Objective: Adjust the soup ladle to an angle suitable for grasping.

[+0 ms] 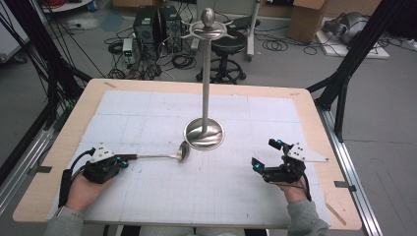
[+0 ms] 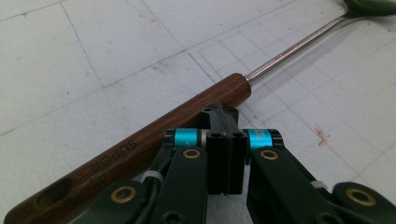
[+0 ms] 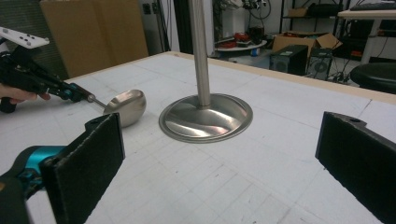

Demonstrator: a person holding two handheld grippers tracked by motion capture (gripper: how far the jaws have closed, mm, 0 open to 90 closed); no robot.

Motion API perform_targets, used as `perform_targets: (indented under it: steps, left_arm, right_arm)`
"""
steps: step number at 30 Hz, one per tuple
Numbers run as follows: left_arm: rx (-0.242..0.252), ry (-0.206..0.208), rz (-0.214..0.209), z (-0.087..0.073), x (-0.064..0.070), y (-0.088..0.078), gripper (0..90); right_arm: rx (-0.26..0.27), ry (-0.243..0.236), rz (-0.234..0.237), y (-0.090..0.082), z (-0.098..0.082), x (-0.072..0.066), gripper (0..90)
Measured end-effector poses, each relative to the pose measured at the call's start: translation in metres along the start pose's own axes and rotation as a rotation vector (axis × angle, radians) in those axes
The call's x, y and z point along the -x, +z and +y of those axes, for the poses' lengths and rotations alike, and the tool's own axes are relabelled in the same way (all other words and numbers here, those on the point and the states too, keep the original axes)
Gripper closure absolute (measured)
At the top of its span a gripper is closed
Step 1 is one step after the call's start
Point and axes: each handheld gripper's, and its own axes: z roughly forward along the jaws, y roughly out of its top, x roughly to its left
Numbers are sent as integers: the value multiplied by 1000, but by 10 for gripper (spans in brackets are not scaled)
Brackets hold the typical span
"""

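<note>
A steel ladle (image 1: 169, 156) with a brown wooden handle lies on the white gridded mat, its bowl next to the base of a tall steel utensil stand (image 1: 204, 133). My left gripper (image 1: 123, 160) is shut, jaws pressed flat together with nothing between them; its tips rest against the wooden handle (image 2: 140, 140) near the shaft end. The left gripper view shows those tips (image 2: 223, 114) touching the wood. My right gripper (image 1: 264, 153) stands open at the right of the mat, empty. Between its wide-apart jaws (image 3: 224, 158) I see the stand's base (image 3: 205, 116), the ladle bowl (image 3: 125, 106) and the left gripper (image 3: 70, 91).
The stand's pole rises high and ends in a ring of hooks (image 1: 209, 30). The mat (image 1: 147, 191) covers most of the wooden table (image 1: 317, 123). Beyond the far edge are a stool (image 1: 227, 46), computer boxes and cables on the floor.
</note>
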Motion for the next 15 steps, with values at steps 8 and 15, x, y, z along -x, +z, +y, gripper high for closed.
perform_targets:
  steps: [8,15]
  left_arm:
    - [5,23,11,7,-6,10,895]
    - [2,33,26,13,-11,18,895]
  right_arm:
    - [-3,0,6,0,0,0,2]
    - [-6,-4,6,1,0,0,3]
